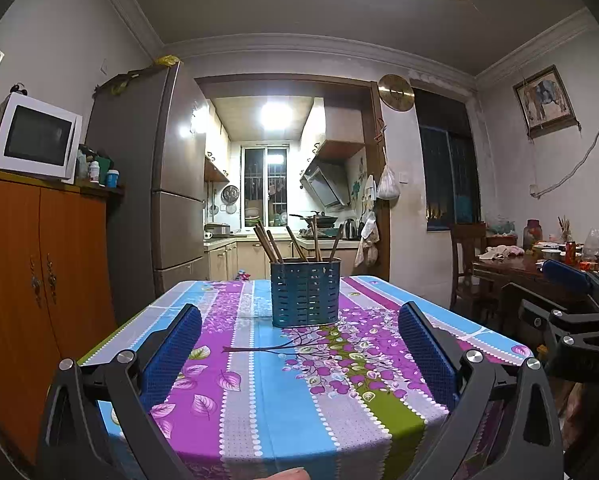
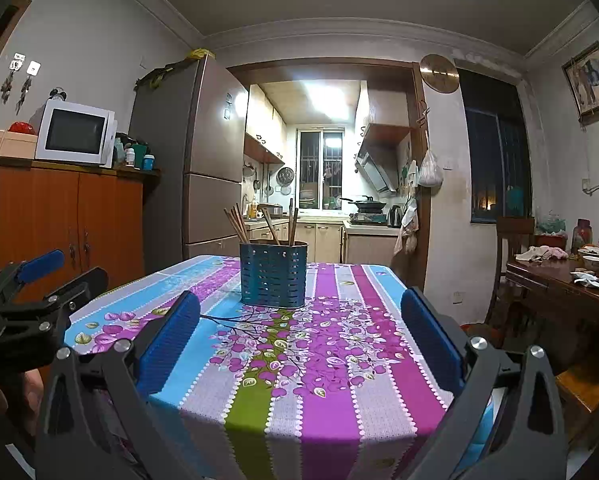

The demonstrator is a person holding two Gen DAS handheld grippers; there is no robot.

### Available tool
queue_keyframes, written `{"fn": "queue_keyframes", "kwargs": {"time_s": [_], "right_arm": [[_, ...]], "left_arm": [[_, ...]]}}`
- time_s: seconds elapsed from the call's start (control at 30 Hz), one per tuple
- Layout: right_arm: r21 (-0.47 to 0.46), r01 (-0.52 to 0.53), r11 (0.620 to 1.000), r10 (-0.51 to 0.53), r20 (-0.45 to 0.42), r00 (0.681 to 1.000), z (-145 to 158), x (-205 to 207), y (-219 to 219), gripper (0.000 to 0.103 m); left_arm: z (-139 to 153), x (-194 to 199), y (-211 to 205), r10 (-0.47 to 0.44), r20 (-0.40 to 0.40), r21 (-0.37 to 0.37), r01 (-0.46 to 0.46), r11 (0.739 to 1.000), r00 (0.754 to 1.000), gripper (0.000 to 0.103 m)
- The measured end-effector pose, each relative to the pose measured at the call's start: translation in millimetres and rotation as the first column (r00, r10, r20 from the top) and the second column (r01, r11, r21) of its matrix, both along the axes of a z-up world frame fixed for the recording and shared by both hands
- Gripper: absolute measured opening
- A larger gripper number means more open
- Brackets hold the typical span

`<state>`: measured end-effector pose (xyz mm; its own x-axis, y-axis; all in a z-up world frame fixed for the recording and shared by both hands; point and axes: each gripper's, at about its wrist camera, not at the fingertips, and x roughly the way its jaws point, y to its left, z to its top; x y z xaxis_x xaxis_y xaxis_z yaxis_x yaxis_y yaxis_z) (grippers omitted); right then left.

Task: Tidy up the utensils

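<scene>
A blue slotted utensil holder (image 1: 305, 293) stands on the flowered tablecloth (image 1: 259, 380) toward the table's far end. Several brown chopsticks (image 1: 273, 245) stick up out of it. It also shows in the right wrist view (image 2: 273, 275), with its chopsticks (image 2: 241, 224). My left gripper (image 1: 299, 320) is open and empty, held over the near part of the table, well short of the holder. My right gripper (image 2: 299, 320) is open and empty, likewise short of the holder. Each gripper shows at the edge of the other's view: the right one (image 1: 571, 300), the left one (image 2: 31, 280).
A wooden cabinet (image 1: 39, 260) with a microwave (image 1: 35, 136) stands at the left, a fridge (image 1: 163, 180) behind it. A cluttered wooden dining table (image 2: 559, 284) with a chair (image 2: 513, 236) is at the right. The kitchen opens behind the table.
</scene>
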<state>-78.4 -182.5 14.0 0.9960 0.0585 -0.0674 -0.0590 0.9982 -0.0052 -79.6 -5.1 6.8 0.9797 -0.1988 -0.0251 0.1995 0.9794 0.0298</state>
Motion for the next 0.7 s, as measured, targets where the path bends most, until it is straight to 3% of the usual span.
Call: {"fn": "queue_keyframes", "kwargs": {"time_s": [0.7], "right_arm": [[-0.001, -0.011, 1.0, 0.011, -0.006, 1.0, -2, 2, -4, 0.097]], "left_arm": [[-2, -3, -6, -0.005, 0.012, 0.013, 0.005, 1.0, 1.0, 0.098]]}}
